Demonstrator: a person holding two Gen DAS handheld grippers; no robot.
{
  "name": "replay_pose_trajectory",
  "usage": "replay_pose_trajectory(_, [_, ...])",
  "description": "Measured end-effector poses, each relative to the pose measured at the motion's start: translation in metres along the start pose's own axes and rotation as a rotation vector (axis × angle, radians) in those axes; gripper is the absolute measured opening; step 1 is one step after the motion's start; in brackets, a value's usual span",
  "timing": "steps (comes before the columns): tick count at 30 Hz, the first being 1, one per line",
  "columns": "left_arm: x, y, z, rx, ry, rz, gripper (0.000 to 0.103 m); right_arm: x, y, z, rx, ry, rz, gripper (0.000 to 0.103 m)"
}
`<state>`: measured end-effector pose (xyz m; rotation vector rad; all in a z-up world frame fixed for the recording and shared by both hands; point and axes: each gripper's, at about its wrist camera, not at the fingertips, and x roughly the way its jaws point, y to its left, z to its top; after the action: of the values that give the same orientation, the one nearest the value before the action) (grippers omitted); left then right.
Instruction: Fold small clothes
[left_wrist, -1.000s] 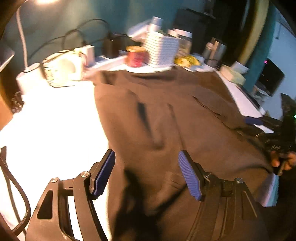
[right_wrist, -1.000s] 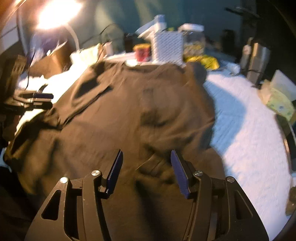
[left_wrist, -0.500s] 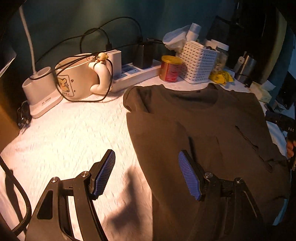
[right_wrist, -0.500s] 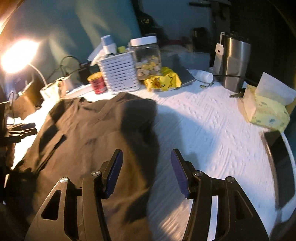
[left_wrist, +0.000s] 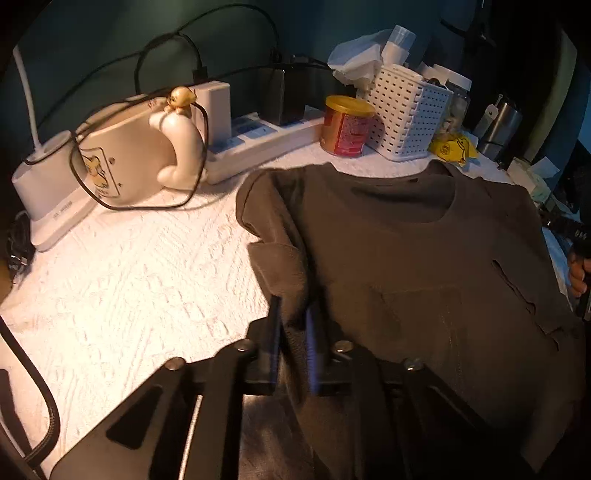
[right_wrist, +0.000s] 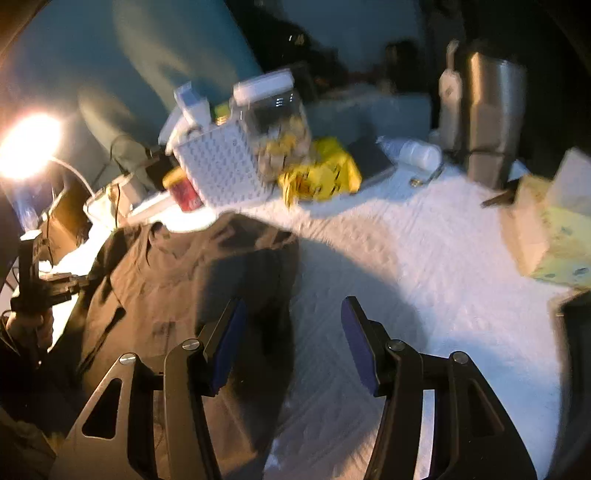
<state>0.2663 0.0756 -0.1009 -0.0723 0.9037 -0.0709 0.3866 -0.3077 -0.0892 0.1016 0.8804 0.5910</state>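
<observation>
A dark brown T-shirt (left_wrist: 406, 258) lies flat on the white textured cloth (left_wrist: 129, 277), collar toward the back. My left gripper (left_wrist: 293, 317) is shut on the shirt's left side edge, just below the left sleeve. In the right wrist view the same shirt (right_wrist: 177, 280) lies at the left. My right gripper (right_wrist: 291, 332) is open and empty, straddling the shirt's right edge, its left finger over the fabric and its right finger over the bare cloth (right_wrist: 424, 258).
Along the back stand a white mug (left_wrist: 122, 162) with cables, a power strip (left_wrist: 258, 144), a red can (left_wrist: 345, 127), a white basket (left_wrist: 406, 110), a yellow packet (right_wrist: 321, 177), a steel tumbler (right_wrist: 491, 118) and a tissue box (right_wrist: 554, 236).
My left gripper has closed on the shirt's left edge; it was open half a second ago. My right gripper has swung right to the shirt's right edge, still open.
</observation>
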Motion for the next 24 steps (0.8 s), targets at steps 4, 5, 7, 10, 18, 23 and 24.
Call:
replay_pose_trajectory(4, [-0.008, 0.005, 0.002, -0.002, -0.024, 0.083, 0.005, 0.028, 0.013, -0.005, -0.057, 0.078, 0.01, 0.019])
replay_pose_trajectory(5, [-0.008, 0.007, 0.003, -0.004, -0.026, 0.094, 0.005, 0.029, 0.018, -0.005, -0.085, 0.068, 0.001, 0.01])
replay_pose_trajectory(7, [-0.01, 0.012, 0.003, -0.012, -0.025, 0.096, 0.005, 0.029, 0.022, -0.003, -0.111, 0.063, -0.016, 0.005])
replay_pose_trajectory(10, [-0.005, 0.008, 0.002, 0.022, -0.01, 0.125, 0.005, 0.023, 0.012, 0.006, -0.103, 0.019, -0.088, 0.002])
replay_pose_trajectory(18, [-0.002, 0.003, 0.003, 0.034, 0.017, 0.157, 0.009, 0.021, -0.028, 0.008, -0.011, 0.0, -0.19, 0.001])
replay_pose_trajectory(23, [-0.014, -0.001, 0.006, 0.018, 0.007, 0.163, 0.009, 0.018, -0.035, 0.012, -0.011, -0.02, -0.301, 0.001])
replay_pose_trajectory(24, [-0.016, -0.002, 0.006, 0.017, 0.007, 0.167, 0.009, 0.015, -0.04, 0.012, 0.006, -0.025, -0.317, 0.001])
